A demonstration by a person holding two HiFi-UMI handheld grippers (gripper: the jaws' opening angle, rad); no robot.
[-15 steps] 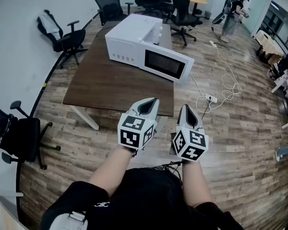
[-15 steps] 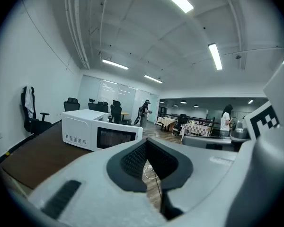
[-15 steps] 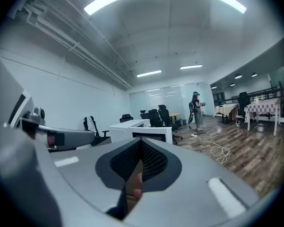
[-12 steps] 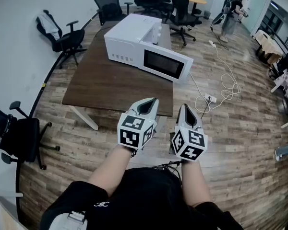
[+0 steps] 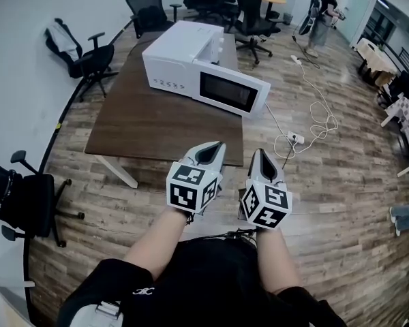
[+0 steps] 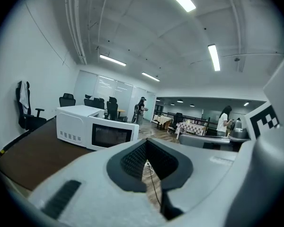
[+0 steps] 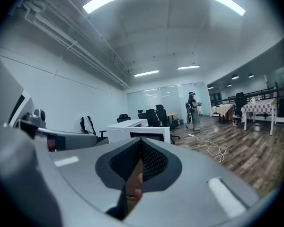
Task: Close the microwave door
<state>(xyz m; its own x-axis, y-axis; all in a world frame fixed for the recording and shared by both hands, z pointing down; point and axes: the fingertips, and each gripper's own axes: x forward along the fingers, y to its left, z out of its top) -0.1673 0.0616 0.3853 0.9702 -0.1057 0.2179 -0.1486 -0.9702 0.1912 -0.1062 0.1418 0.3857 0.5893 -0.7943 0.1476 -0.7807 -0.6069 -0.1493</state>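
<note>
On a dark brown rectangular wooden counter, a white boxy microwave oven is sitting toward the far end, with its vented side facing the viewer. Its white door with a dark glass window is standing wide open. It is reaching out to the right from the oven's near corner, so its outer face is looking back at the viewer.

By the counter's near edge, a person is holding two grey handheld tools side by side. The left gripper is pointing roughly level toward the counter, its jaws pressed together with nothing between them. The right gripper is hovering just beside it, jaws likewise closed and empty.

Both are hanging well apart from the oven, so the step in hand looks like the approach, with the door not yet being touched. To do it well, the person is probably needing to come round the counter's right side. The closed right jaws would go flat against the door's outer face near its free right edge, far from the hinge, pushing in one smooth arc until it latches. Bracing the left gripper on the oven body may be keeping it from sliding.
</note>
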